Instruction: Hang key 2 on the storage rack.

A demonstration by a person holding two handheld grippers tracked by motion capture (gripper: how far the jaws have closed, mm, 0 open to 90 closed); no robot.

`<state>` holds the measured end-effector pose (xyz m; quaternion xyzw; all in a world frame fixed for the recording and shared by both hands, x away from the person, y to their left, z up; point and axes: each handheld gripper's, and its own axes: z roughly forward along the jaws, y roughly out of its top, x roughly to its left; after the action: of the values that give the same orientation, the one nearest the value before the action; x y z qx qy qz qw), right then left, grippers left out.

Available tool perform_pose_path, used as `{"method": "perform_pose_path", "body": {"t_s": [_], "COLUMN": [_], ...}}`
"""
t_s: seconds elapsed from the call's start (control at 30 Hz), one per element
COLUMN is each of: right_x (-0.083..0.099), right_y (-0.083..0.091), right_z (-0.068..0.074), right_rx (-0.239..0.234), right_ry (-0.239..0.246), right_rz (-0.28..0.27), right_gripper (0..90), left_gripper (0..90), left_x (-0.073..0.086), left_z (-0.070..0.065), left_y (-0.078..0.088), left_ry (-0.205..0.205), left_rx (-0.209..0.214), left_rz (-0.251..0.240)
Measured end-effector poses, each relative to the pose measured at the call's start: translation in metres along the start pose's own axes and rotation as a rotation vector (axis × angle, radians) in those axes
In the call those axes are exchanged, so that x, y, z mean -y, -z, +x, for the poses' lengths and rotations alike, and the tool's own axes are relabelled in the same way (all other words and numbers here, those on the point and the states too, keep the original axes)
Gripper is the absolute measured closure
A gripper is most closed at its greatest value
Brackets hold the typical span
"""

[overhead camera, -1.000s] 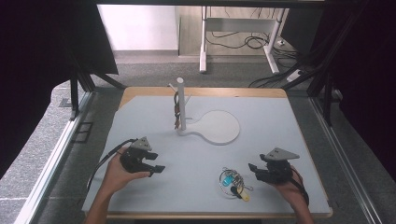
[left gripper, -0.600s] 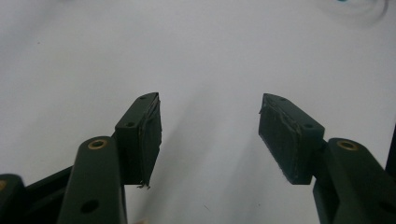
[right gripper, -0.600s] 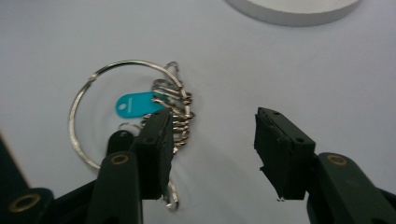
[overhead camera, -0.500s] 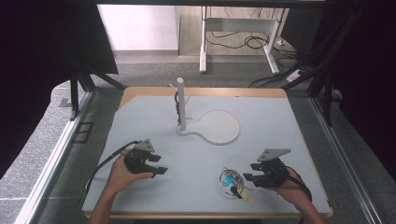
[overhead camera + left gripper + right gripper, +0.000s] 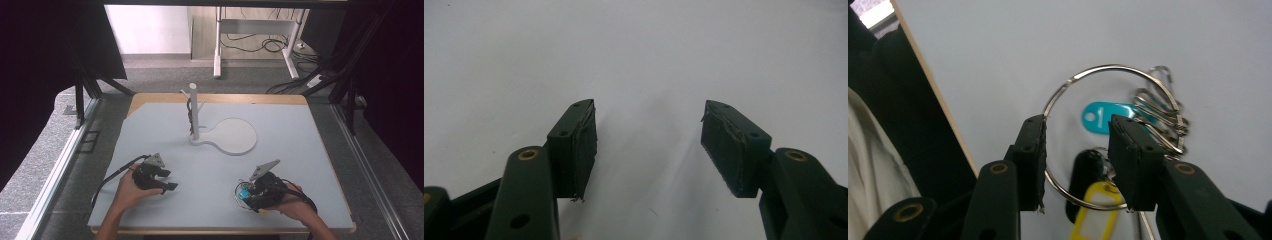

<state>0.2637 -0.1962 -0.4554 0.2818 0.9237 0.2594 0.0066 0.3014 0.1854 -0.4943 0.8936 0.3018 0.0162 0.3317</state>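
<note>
Fingers of the right gripper (image 5: 1075, 165) have been closing around the big silver key ring with coloured tags (image 5: 1113, 135) near the table's front edge, not clamped yet, so lifting's still ahead; left gripper (image 5: 649, 145) gapes empty.

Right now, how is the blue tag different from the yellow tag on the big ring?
The blue tag is solid teal and lies inside the metal ring, up between the right gripper jaws. The yellow tag has a pale window in its middle and sits lower, at the ring's bottom edge, beside a black fob. Both are small plastic tags lying flat on the table.
</note>
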Motion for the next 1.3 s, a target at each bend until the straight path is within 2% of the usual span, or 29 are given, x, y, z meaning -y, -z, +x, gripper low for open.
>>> {"method": "perform_pose_path", "body": {"t_s": [0.2,0.33,0.47,0.6,0.7,0.73,0.8,0.87,1.0,1.2,1.3], "right_x": [-0.004,-0.004,-0.005,-0.007,-0.009,-0.009,-0.01,-0.011,-0.014,-0.02,-0.025], "right_y": [-0.015,-0.022,-0.028,-0.034,-0.038,-0.039,-0.039,-0.039,-0.031,-0.015,-0.005], "right_z": [0.01,0.012,0.014,0.015,0.016,0.016,0.015,0.014,0.009,0.002,-0.004], "right_rx": [-0.033,-0.051,-0.056,-0.059,-0.047,-0.048,-0.053,-0.06,-0.068,-0.055,-0.068], "right_ry": [0.036,0.041,0.066,0.083,0.102,0.103,0.101,0.095,0.081,0.068,0.051], "right_rz": [0.07,0.082,0.116,0.144,0.166,0.167,0.175,0.171,0.142,0.097,0.071], "right_gripper": [63.8,67.3,69.9,74.7,83.3,84.3,85.7,85.9,86.2,86.5,86.7], "left_gripper": [39.0,38.7,38.6,38.0,38.0,38.0,38.0,38.0,38.0,37.8,37.8], "left_x": [0.004,0.006,0.008,0.011,0.016,0.017,0.018,0.018,0.018,0.019,0.019], "left_z": [-0.006,-0.008,-0.01,-0.01,-0.005,-0.005,-0.006,-0.006,-0.006,-0.007,-0.007], "left_y": [0.006,0.009,0.01,0.01,0.012,0.013,0.015,0.016,0.016,0.013,0.013], "left_ry": [-0.005,-0.012,-0.005,0.018,0.048,0.042,0.041,0.045,0.044,0.044,0.047], "left_rx": [-0.015,-0.023,-0.059,-0.045,-0.054,-0.066,-0.056,-0.051,-0.056,-0.055,-0.057], "left_rz": [0.01,0.014,0.012,0.006,0.011,0.014,0.004,-0.008,0.003,0.009,0.002]}}
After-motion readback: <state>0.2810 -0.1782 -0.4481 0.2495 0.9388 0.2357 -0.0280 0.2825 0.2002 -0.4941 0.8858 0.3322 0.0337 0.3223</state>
